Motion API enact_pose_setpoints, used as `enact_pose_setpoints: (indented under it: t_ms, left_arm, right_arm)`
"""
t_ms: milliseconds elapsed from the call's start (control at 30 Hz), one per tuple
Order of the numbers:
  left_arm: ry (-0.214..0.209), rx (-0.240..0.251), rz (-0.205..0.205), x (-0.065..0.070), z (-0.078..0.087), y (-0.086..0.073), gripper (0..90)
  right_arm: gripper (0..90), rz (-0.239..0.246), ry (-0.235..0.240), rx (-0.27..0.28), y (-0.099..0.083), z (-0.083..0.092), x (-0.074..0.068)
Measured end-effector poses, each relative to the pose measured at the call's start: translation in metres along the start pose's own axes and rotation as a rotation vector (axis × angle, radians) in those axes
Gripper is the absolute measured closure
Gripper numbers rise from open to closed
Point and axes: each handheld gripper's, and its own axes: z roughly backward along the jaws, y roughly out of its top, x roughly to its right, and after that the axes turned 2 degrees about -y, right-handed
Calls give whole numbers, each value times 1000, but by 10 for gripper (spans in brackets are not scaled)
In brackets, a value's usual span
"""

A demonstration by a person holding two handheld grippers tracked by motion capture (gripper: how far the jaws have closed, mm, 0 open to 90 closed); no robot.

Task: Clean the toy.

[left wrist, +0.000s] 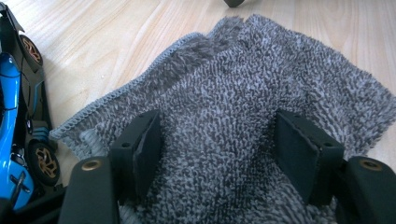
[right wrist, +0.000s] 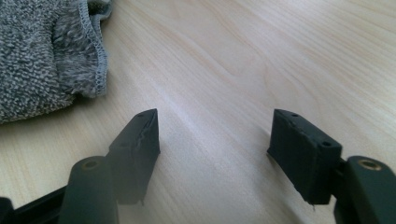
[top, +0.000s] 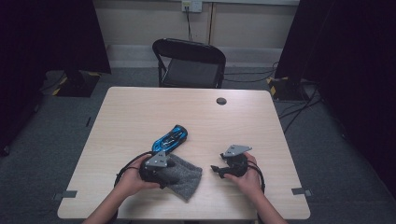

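Observation:
A grey terry cloth [top: 187,181] lies crumpled near the table's front edge. A blue and black toy car [top: 171,137] sits just beyond it, angled toward the far right. My left gripper [top: 169,175] hovers low over the cloth [left wrist: 224,93]. In the left gripper view its jaws [left wrist: 217,144] stand wide apart with pile between them and neither pad pressing. The car [left wrist: 10,121] lies at that view's left edge. My right gripper [top: 216,170] is open to the right of the cloth. Its jaws [right wrist: 215,140] are over bare wood, the cloth's hem [right wrist: 95,56] off to their left.
The light wooden table [top: 187,107] has a small black round cap [top: 221,101] near its far edge. A black folding chair [top: 189,63] stands behind the table. Dark curtains and cables flank the floor on both sides.

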Motion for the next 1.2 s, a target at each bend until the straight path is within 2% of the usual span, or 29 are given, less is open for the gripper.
enact_pose_setpoints:
  t_ms: [133,300,500,567,633,667,700,767,833,867,933,1067,1133,1200]
  left_arm:
    - [13,14,-8,2,-1,-3,331]
    - [21,0,-8,2,-2,-2,364]
    - [30,-28,20,3,-1,1,578]
    - [44,-35,57,5,0,3,629]
    - [50,-46,111,6,1,6,655]
    - [46,-52,183,5,3,8,670]
    - [44,-56,214,5,4,9,678]
    - [47,-68,248,5,10,10,684]
    - [69,-65,260,5,21,11,692]
    - [74,-48,274,4,25,11,694]
    - [80,-3,338,2,37,8,693]
    - [157,50,401,-3,64,-1,693]
    - [174,73,418,-5,75,-8,693]
    - [200,66,415,-6,83,-14,693]
  right_arm:
    - [299,5,8,-2,1,-1,0]
    - [266,12,17,-7,1,-1,-1]
    - [219,20,20,-13,1,-2,-2]
    - [149,40,44,-24,2,-3,-3]
    - [147,39,42,-26,2,-4,-4]
    - [145,33,38,-27,2,-4,-4]
    - [145,32,37,-27,3,-4,-4]
    - [146,30,35,-27,3,-4,-4]
    - [144,25,27,-29,3,-5,-3]
    - [146,21,22,-27,4,-6,-3]
    - [149,13,14,-27,5,-7,-4]
    - [258,-13,8,-10,8,-9,-4]
    - [286,-10,22,-12,12,-13,-4]
    - [280,5,22,-7,21,-16,-4]
